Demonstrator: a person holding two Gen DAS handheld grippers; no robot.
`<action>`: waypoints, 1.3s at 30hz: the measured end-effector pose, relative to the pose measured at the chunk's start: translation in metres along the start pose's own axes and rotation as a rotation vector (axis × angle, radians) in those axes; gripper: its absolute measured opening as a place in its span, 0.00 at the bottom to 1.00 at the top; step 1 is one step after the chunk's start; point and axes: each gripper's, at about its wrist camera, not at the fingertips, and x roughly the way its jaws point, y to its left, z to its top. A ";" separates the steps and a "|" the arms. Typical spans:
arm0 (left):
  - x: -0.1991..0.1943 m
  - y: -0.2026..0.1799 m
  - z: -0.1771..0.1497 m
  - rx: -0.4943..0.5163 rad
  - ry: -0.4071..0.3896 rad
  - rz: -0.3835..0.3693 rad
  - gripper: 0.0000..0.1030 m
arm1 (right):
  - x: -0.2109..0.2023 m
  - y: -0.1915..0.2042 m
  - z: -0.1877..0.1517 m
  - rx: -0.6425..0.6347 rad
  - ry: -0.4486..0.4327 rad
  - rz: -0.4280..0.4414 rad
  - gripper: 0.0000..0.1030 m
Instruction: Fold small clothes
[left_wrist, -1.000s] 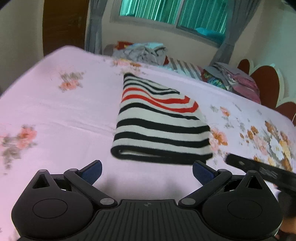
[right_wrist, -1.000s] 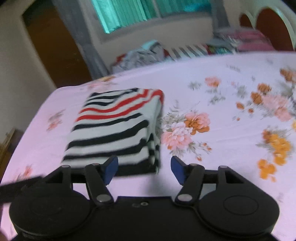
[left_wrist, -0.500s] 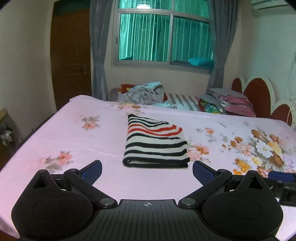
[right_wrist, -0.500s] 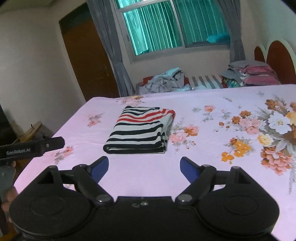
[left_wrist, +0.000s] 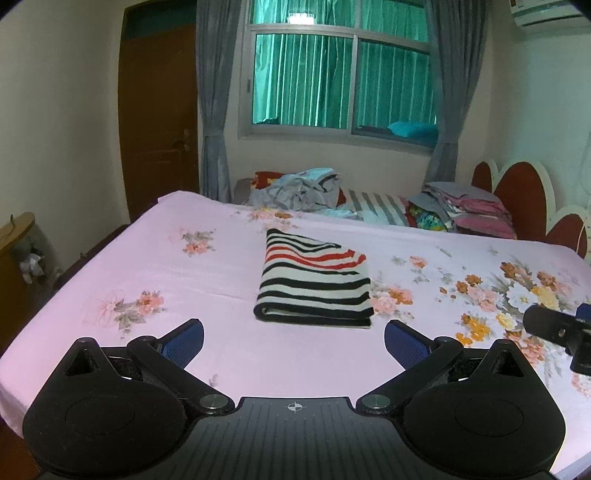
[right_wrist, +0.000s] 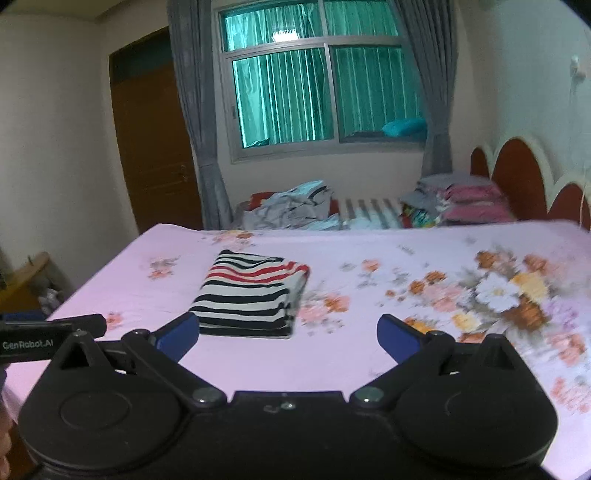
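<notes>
A folded garment (left_wrist: 316, 284) with black, white and red stripes lies flat on the pink flowered bedsheet (left_wrist: 184, 273); it also shows in the right wrist view (right_wrist: 251, 295). My left gripper (left_wrist: 293, 339) is open and empty, held back from the garment near the bed's front edge. My right gripper (right_wrist: 286, 332) is open and empty, also back from the garment. The right gripper's body shows at the right edge of the left wrist view (left_wrist: 557, 328). The left gripper's body shows at the left edge of the right wrist view (right_wrist: 48, 332).
A heap of unfolded clothes (left_wrist: 299, 188) lies at the bed's far side, and a stack of folded clothes (left_wrist: 469, 210) lies by the red headboard (left_wrist: 524, 199). A wooden door (left_wrist: 159, 122) and a curtained window (left_wrist: 340, 77) are behind.
Both grippers have pulled back and up from the folded garment, which now looks smaller and farther away. The garment has stayed in place. Both grippers stay open.
</notes>
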 end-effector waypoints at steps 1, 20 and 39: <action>-0.002 0.001 0.000 -0.002 0.003 -0.005 1.00 | -0.002 0.000 0.001 0.003 -0.009 0.001 1.00; -0.010 0.007 0.000 -0.024 0.017 0.034 1.00 | -0.009 0.009 -0.001 0.001 -0.032 0.028 1.00; -0.012 0.013 0.001 -0.028 0.015 0.045 1.00 | -0.007 0.018 -0.004 -0.005 -0.015 0.038 1.00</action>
